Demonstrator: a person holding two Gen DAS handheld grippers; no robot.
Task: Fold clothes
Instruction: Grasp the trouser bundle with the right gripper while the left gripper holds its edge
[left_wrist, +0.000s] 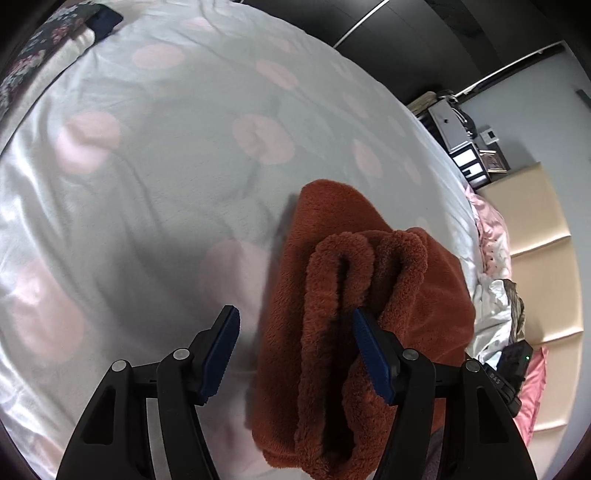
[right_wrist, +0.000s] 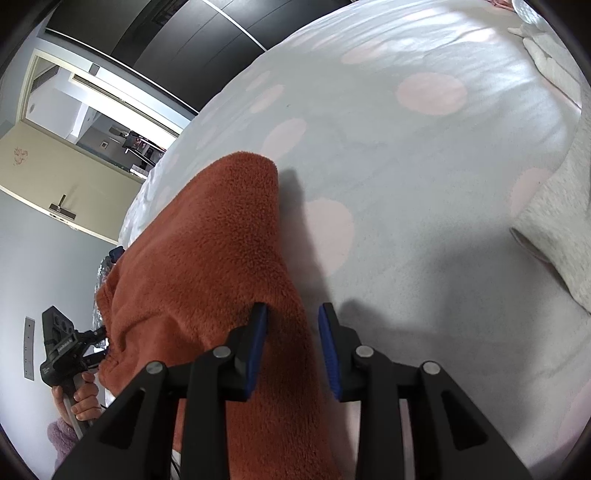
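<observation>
A rust-orange fleece garment (left_wrist: 332, 229) lies folded on the bed's white sheet with pink dots (left_wrist: 166, 147). One thick rolled edge of it faces the left wrist camera. My left gripper (left_wrist: 297, 350) is open. Its right pad rests against the rolled edge, and its left pad hangs free over the sheet. In the right wrist view the same garment (right_wrist: 221, 240) runs from the lower middle up to the left. My right gripper (right_wrist: 293, 345) straddles its right edge. The left pad touches the fleece, while a strip of sheet shows beside the right pad. A hand (right_wrist: 85, 402) holds the other gripper's handle at the lower left.
A pale grey-white garment (right_wrist: 554, 221) lies on the sheet at the right. A loose heap of clothes (left_wrist: 495, 295) sits by the beige padded headboard (left_wrist: 546, 258). A floral pillow (left_wrist: 37, 48) is at the far corner, and dark wardrobe doors (right_wrist: 192, 48) stand beyond the bed.
</observation>
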